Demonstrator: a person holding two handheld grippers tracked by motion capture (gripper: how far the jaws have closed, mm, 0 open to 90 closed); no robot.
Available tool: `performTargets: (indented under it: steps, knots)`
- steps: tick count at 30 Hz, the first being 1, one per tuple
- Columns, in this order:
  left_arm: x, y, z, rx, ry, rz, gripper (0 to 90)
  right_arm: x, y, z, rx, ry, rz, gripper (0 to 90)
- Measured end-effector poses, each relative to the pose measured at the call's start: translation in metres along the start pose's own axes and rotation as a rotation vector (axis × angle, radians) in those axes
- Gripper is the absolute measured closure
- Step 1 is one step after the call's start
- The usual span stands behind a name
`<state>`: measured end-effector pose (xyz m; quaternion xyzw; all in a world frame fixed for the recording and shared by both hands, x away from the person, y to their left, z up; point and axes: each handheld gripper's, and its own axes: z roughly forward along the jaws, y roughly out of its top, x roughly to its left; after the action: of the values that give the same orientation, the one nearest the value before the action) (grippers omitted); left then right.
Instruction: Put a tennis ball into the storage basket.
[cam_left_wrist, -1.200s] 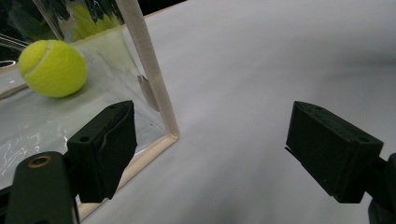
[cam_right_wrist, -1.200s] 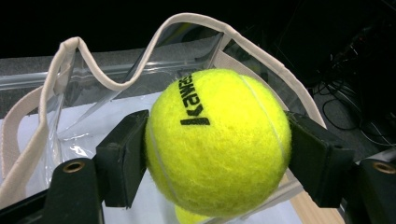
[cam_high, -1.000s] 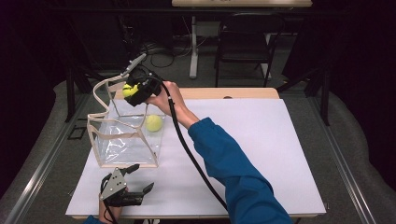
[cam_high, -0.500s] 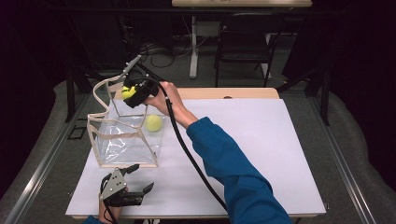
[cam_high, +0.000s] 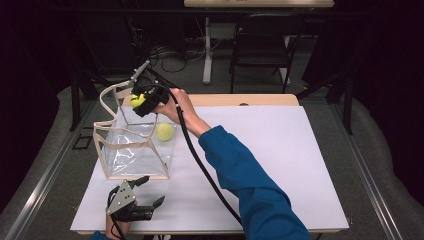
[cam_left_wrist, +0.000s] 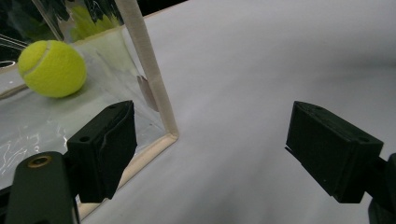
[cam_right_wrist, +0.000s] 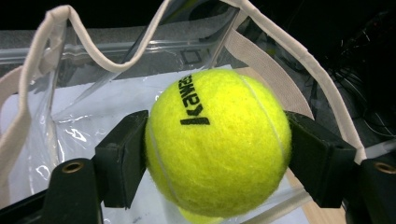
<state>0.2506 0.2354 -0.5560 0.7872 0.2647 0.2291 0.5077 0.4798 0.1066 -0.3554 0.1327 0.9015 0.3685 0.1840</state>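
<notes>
A clear plastic bag (cam_high: 131, 152) with beige trim stands open at the table's left. A yellow tennis ball (cam_high: 164, 131) lies inside it at the far right corner. My right gripper (cam_high: 139, 100) hangs over the bag's far rim, shut on a second tennis ball (cam_high: 136, 100). In the right gripper view that ball (cam_right_wrist: 217, 144) is squeezed between both pads, with the bag's mouth (cam_right_wrist: 70, 70) behind it. My left gripper (cam_high: 150, 192) rests near the table's front edge, open and holding nothing. In the left gripper view (cam_left_wrist: 210, 149) the bag's near corner (cam_left_wrist: 154, 93) and the ball inside (cam_left_wrist: 52, 68) lie just ahead.
The white tabletop (cam_high: 280, 160) stretches wide to the right of the bag. A black cable (cam_high: 200, 160) trails from the right gripper along the blue sleeve (cam_high: 250, 180). A dark chair (cam_high: 260, 50) and a stand (cam_high: 206, 50) are beyond the far edge.
</notes>
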Motion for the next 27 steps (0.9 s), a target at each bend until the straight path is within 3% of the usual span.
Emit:
performTargets:
  steps: [6,9,11,16,19,25,26,27]
  knots:
    - [0.000,0.000,0.000,-0.001,0.000,-0.002,16.0,0.000,0.000,0.007,0.028,-0.009,-0.002,24.7]
    - [0.000,0.000,-0.001,-0.002,-0.002,0.001,16.0,-0.002,0.000,0.008,0.037,-0.015,0.018,14.5]
    - [0.000,0.000,-0.001,0.002,-0.008,0.002,16.0,-0.004,0.000,0.003,0.015,-0.024,0.038,7.8]
    - [0.000,0.000,-0.001,-0.001,-0.003,0.001,16.0,-0.011,-0.004,-0.013,-0.022,0.023,0.084,0.0]
    - [-0.001,0.000,0.000,-0.001,-0.003,0.001,16.0,-0.013,-0.007,-0.021,-0.050,0.045,0.097,0.0]
    - [-0.001,0.000,0.000,0.003,-0.004,0.003,16.0,-0.013,-0.007,-0.021,-0.050,0.045,0.097,0.0]
    - [-0.001,0.000,0.000,0.003,-0.004,0.003,16.0,-0.016,-0.019,-0.047,-0.088,0.085,0.105,0.0]
    - [-0.001,0.000,0.000,0.002,-0.003,0.001,16.0,-0.016,-0.019,-0.047,-0.088,0.085,0.105,0.0]
